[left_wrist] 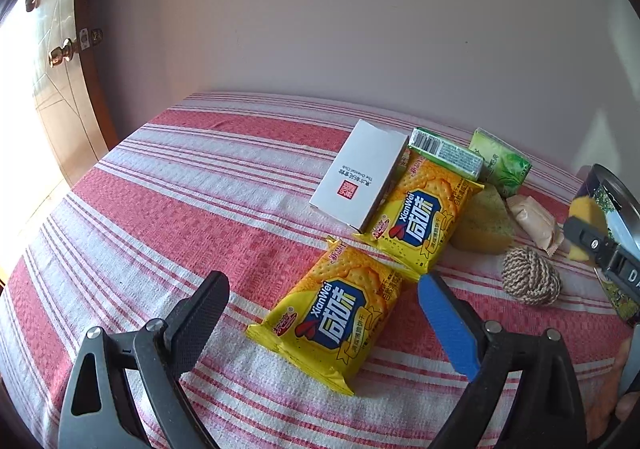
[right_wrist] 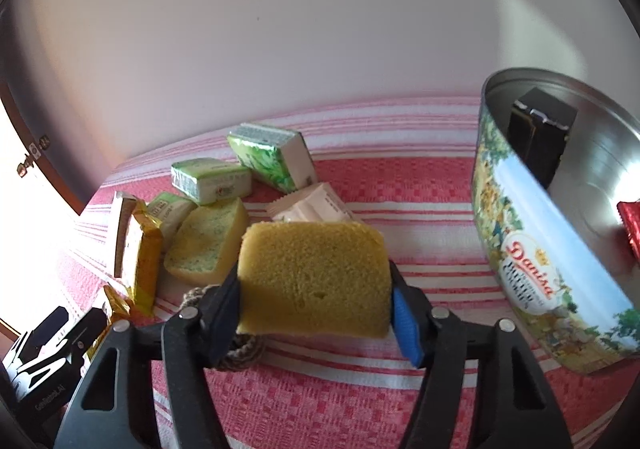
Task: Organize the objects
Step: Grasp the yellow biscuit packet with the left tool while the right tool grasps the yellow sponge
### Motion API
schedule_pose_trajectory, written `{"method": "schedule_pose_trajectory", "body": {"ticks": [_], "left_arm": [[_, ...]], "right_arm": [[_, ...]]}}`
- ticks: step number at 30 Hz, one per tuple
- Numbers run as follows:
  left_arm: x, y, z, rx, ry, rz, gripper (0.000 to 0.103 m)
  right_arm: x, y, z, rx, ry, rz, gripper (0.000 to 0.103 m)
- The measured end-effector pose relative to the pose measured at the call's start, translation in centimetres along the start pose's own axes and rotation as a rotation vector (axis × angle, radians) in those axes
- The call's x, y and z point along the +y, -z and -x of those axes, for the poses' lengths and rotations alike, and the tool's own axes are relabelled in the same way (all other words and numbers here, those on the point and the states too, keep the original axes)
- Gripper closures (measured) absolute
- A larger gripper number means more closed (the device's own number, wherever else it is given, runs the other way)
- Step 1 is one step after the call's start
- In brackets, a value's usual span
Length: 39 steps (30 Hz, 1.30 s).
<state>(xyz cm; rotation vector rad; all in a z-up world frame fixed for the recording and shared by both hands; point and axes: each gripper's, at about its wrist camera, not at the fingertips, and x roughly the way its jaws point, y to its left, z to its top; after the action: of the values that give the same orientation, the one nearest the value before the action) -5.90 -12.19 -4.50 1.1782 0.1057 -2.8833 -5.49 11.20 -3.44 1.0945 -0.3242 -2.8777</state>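
My right gripper [right_wrist: 314, 295] is shut on a yellow sponge [right_wrist: 314, 277] and holds it above the striped cloth, left of a round Danisa cookie tin [right_wrist: 520, 249]. The tin holds a black box [right_wrist: 538, 133] and a red packet [right_wrist: 631, 225]. My left gripper [left_wrist: 324, 289] is open and empty, its fingers on either side of a yellow XianWei cracker pack [left_wrist: 328, 317] lying on the cloth. A second cracker pack [left_wrist: 420, 213], a white box [left_wrist: 358, 179], green tissue packs [left_wrist: 500, 161], another sponge [left_wrist: 484, 221] and a twine ball [left_wrist: 530, 275] lie beyond it.
The red and white striped cloth [left_wrist: 180, 189] covers the table, which ends at a pale wall behind. A wooden door with a brass knob [left_wrist: 64, 53] stands at the far left. A pink wrapped packet [right_wrist: 312, 207] lies behind the held sponge.
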Motion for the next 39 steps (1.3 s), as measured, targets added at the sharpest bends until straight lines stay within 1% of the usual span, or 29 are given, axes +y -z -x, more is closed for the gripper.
{"method": "schedule_pose_trajectory", "body": {"ticks": [4, 6, 7, 8, 10, 12, 14, 15, 16, 17, 19, 22, 25, 26, 28, 29, 31, 34, 37, 39], "left_arm": [[0.0, 0.2, -0.8, 0.059, 0.039, -0.005, 0.006], [-0.1, 0.3, -1.2, 0.08, 0.032, -0.003, 0.006], [0.0, 0.3, -1.4, 0.091, 0.026, -0.001, 0.006], [0.0, 0.3, -1.7, 0.104, 0.023, 0.002, 0.006], [0.2, 0.3, -2.4, 0.13, 0.013, 0.012, 0.006], [0.1, 0.3, -2.3, 0.13, 0.007, 0.007, 0.006], [0.0, 0.3, -2.1, 0.128, -0.001, 0.006, 0.009], [0.1, 0.3, -2.0, 0.122, -0.005, 0.01, 0.016], [0.2, 0.3, -1.8, 0.114, -0.002, 0.015, 0.026], [0.3, 0.3, -1.6, 0.107, 0.001, 0.018, 0.031], [0.5, 0.3, -1.3, 0.095, 0.016, 0.029, 0.05], [1.3, 0.4, -1.1, 0.078, 0.049, 0.093, 0.05], [2.3, 0.4, -0.5, 0.04, 0.073, 0.163, 0.05], [2.5, 0.3, 0.0, 0.006, 0.082, 0.18, 0.05], [2.5, 0.2, 1.5, -0.088, 0.079, 0.19, 0.05], [2.4, 0.2, 2.3, -0.137, 0.065, 0.185, 0.05], [2.4, 0.1, 3.1, -0.207, 0.035, 0.17, 0.05], [1.5, 0.1, 4.0, -0.239, -0.002, 0.153, 0.05], [1.6, -0.3, 3.2, -0.252, -0.047, 0.136, 0.05], [1.0, -0.4, 3.5, -0.263, -0.063, 0.122, 0.05]], "right_arm": [[1.1, 0.3, 3.9, -0.185, 0.038, 0.076, 0.037], [2.1, 0.4, 5.2, -0.258, 0.07, 0.133, 0.036], [2.6, 0.2, 5.5, -0.28, 0.082, 0.162, 0.036], [3.1, 0.4, 5.8, -0.297, 0.092, 0.193, 0.036], [4.1, 0.1, 5.5, -0.303, 0.094, 0.232, 0.036], [4.6, 0.2, 5.4, -0.293, 0.084, 0.252, 0.036], [4.8, 0.3, 5.4, -0.288, 0.08, 0.257, 0.036], [4.6, 0.3, 5.5, -0.288, 0.079, 0.254, 0.036], [4.5, 0.3, 5.5, -0.287, 0.078, 0.248, 0.036], [4.3, 0.1, 5.5, -0.285, 0.076, 0.241, 0.036], [4.0, 0.0, 5.6, -0.283, 0.073, 0.223, 0.036], [3.9, 0.0, 5.0, -0.277, 0.065, 0.198, 0.036], [3.6, -0.1, 5.0, -0.276, 0.038, 0.17, 0.036], [3.4, -0.1, 5.1, -0.283, 0.033, 0.164, 0.036], [3.3, -0.1, 5.6, -0.308, 0.024, 0.158, 0.036], [3.2, -0.2, 5.9, -0.324, 0.019, 0.158, 0.036], [3.2, -0.2, 6.4, -0.347, 0.014, 0.162, 0.036], [3.1, -0.1, 6.9, -0.367, 0.025, 0.173, 0.036], [3.1, 0.1, 7.2, -0.369, 0.033, 0.181, 0.036], [3.1, 0.4, 7.6, -0.38, 0.045, 0.195, 0.036]]}}
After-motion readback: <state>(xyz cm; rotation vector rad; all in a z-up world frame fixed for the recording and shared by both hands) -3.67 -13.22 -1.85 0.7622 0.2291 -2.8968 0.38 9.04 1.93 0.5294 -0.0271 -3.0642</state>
